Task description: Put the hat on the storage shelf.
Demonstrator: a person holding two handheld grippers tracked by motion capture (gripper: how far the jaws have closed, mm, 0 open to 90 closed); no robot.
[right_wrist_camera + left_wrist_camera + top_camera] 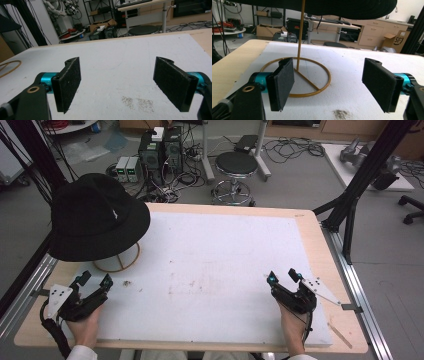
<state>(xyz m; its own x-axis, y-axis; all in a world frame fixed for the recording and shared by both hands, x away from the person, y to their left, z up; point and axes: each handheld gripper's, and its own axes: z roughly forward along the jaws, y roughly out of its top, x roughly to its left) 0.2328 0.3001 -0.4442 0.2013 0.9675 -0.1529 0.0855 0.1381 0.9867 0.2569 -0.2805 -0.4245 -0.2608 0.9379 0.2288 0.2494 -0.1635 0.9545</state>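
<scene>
A black brimmed hat (95, 217) rests on a thin gold wire stand (118, 261) at the table's left rear. In the left gripper view the stand's ring base (297, 76) and upright rod (300, 35) lie just ahead, under the hat's brim (332, 8). My left gripper (95, 281) is open near the front left, a short way in front of the stand, nothing between its pads (282, 82). My right gripper (283, 276) is open at the front right over the white sheet (220, 270), holding nothing, its pads (67, 83) wide apart.
The wooden table (325, 270) is covered by the white sheet, with faint brown smudges (137, 102) near the right gripper and a dark speck (127, 283) by the left. Beyond the far edge stand a stool (236, 167), electronics boxes (160, 150) and cables. Black frame posts (360, 180) flank the table.
</scene>
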